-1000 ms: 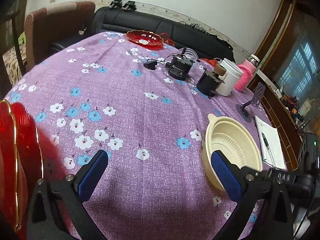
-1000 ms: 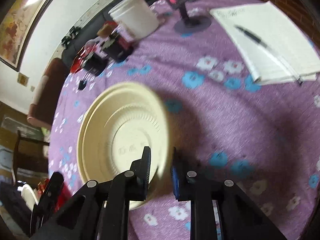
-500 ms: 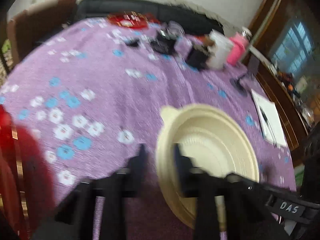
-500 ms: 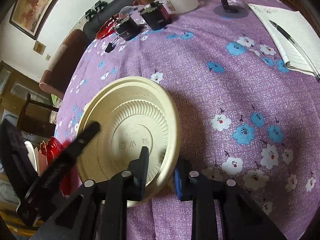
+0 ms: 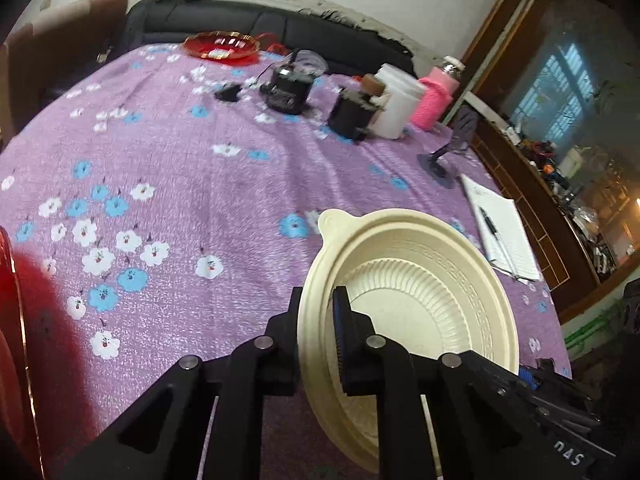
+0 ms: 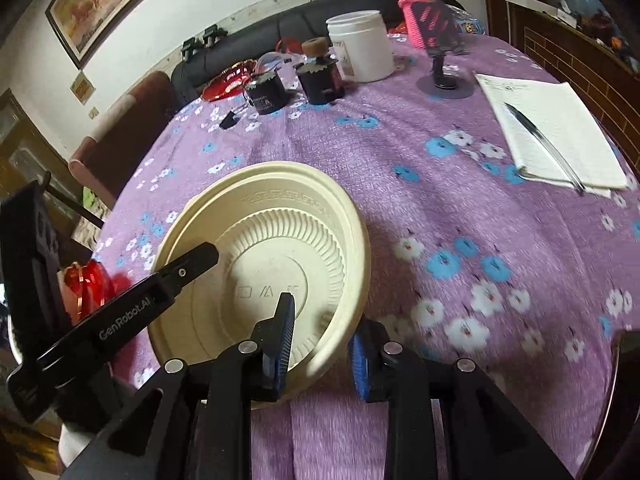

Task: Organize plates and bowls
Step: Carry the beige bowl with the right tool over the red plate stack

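Observation:
A cream plastic bowl [image 5: 420, 308] hangs tilted over the purple flowered tablecloth [image 5: 180, 184]. My left gripper [image 5: 319, 320] is shut on its near rim, one finger inside and one outside. In the right wrist view the same bowl [image 6: 272, 248] fills the middle, and a left finger [image 6: 200, 258] reaches over its left rim. My right gripper [image 6: 320, 344] straddles the near rim with its jaws loosened, and the pads do not press on it. Red plates [image 6: 86, 284] stand at the left edge, seen as a red blur [image 5: 8, 320] in the left wrist view.
At the far side are a red dish [image 5: 220, 46], two black cylinders [image 5: 288, 90], a white jar [image 5: 396, 106], a pink bottle [image 5: 434, 100] and a phone stand [image 5: 444, 160]. A notebook with a pen [image 6: 552, 136] lies at the right. A black sofa [image 5: 280, 26] stands behind the table.
My left gripper went from wide open to shut on the bowl's rim. The right gripper's jaws widened off the rim they were pinching. The bowl shifted toward the left gripper.

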Motion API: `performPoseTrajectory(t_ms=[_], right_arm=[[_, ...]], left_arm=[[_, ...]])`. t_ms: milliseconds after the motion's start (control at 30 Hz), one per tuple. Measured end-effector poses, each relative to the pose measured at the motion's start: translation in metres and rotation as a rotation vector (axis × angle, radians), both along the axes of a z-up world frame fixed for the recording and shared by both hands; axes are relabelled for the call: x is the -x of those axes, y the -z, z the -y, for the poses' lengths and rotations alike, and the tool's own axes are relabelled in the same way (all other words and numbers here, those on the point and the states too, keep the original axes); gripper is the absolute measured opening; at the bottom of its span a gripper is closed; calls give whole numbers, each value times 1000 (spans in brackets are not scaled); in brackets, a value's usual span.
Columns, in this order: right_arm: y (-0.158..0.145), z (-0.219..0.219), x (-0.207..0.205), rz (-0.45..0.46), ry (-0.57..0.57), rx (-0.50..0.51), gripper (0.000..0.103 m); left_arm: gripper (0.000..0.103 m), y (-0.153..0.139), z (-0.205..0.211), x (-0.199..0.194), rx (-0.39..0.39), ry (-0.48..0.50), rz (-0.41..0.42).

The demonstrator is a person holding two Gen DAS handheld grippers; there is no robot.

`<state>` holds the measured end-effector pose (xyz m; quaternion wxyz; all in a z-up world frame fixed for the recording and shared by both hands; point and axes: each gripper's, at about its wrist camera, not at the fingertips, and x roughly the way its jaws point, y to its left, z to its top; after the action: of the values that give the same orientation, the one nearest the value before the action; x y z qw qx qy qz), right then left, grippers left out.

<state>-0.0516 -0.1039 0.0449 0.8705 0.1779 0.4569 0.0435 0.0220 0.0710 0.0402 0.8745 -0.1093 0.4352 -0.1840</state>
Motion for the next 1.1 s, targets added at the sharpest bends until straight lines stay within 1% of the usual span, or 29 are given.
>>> performPoseTrajectory(t_ms=[67,100,167,200,267,333,433,600,700,800,1000,1100], right_arm=[[-10,-2,10,32,-9,3,28],[-14,-6,12,51,-16,15,28],[-29,-19,18,100,-50,29,28],[-36,-28,19,122,-68,29,28],[-46,-45,20,153,-107,22,28],[-58,-70,18,179,-169,1,28],[-73,-117,16,212,-268,-21,28],[-87,-199,9,238,-416,-46,28],[-84,-238,4,226,-466,-48,28],[-77,-264,0,221,-488,-29,28],[-65,-281,-7,203,-480,27,28],[-59,-281,-12,204,-464,68,28]], left_arm=[[14,-11,-2,11,1,-18,15],[14,-21,-5,20,-1,-24,41],[14,-39,-13,41,-33,-53,99],[15,-49,-22,54,-58,-83,126],[15,-63,-38,69,-86,-127,159],[16,-78,-66,85,-110,-193,190],[16,-96,-111,101,-136,-295,212],[16,-117,-186,116,-177,-465,239],[16,-122,-217,122,-199,-531,248],[16,-120,-230,122,-223,-563,251],[16,-105,-239,114,-274,-581,237],[16,-96,-232,106,-325,-587,246]])
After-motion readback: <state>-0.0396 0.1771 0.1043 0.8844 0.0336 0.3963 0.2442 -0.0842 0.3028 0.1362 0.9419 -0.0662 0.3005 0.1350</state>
